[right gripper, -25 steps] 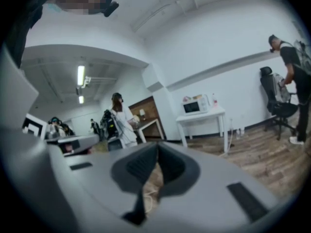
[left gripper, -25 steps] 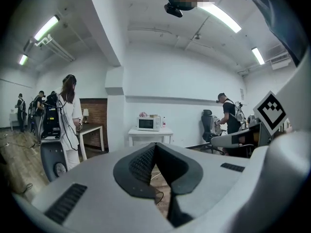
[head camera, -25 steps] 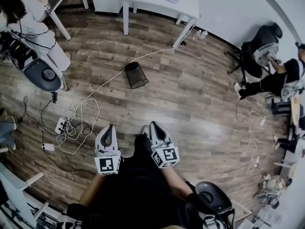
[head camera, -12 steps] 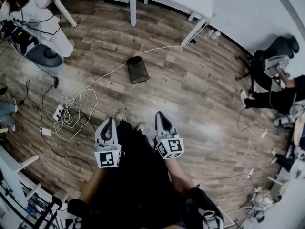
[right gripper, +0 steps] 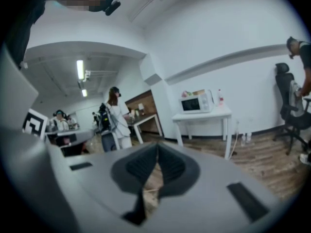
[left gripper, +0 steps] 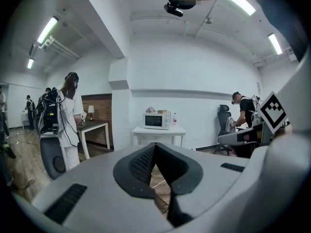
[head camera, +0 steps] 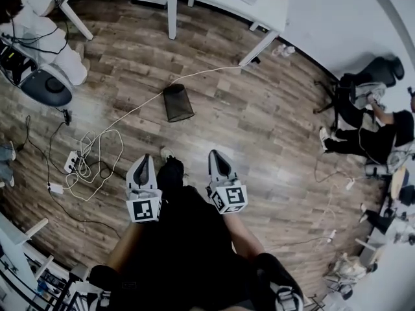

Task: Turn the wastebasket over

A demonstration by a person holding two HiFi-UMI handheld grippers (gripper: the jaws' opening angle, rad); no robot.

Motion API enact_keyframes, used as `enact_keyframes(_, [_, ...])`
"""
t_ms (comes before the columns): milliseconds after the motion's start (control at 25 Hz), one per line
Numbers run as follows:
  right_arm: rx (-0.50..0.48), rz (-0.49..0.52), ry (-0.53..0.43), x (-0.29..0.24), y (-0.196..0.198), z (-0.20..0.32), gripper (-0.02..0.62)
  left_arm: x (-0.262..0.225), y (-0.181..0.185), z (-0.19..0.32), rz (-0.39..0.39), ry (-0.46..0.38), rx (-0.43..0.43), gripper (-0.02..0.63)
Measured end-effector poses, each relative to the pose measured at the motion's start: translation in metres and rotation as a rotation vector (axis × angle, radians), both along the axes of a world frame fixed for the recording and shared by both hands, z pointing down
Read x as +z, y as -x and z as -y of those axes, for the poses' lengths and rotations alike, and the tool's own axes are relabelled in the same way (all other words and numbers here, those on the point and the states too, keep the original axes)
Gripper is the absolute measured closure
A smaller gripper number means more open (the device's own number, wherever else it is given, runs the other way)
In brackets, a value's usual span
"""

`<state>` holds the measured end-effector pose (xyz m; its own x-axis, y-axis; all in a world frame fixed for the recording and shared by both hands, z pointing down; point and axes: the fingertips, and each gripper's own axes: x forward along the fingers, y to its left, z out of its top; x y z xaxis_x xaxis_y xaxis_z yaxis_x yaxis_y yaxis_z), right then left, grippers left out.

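While far from wastebasket (head camera: 178, 102), left gripper (head camera: 144, 161), right gripper (head camera: 217, 157) closed, empty; rim perhaps hidden.

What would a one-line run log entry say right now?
left tongs: shut, empty | right tongs: shut, empty | wastebasket: on wood floor ahead, untouched | task: not started

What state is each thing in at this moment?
Left tool, shut, empty.
Right tool, shut, empty.
Wastebasket, on the floor, untouched; which end is up is unclear.
Microwave, door closed.
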<state>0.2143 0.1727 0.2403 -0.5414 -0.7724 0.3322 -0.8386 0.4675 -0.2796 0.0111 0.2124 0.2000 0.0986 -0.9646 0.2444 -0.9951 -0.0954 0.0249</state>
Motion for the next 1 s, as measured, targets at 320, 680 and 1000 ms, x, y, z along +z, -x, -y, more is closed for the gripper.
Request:
enact_keyframes(320, [-0.034,-0.058,0.014,0.023,0.006,0.09,0.561,0.023,0.01,0.082,0.05,0.037,0.029,0.572])
enact_keyframes(680, [-0.164,-0.094,0.092,0.089,0.015,0.162,0.561,0.068,0.021,0.121,0.057,0.102,-0.101,0.572])
enact_keyframes(1000, [-0.268,-0.145,0.208,0.188,0.014,0.215,0.561,0.105,0.009,0.16,0.038,0.141,-0.244,0.572])
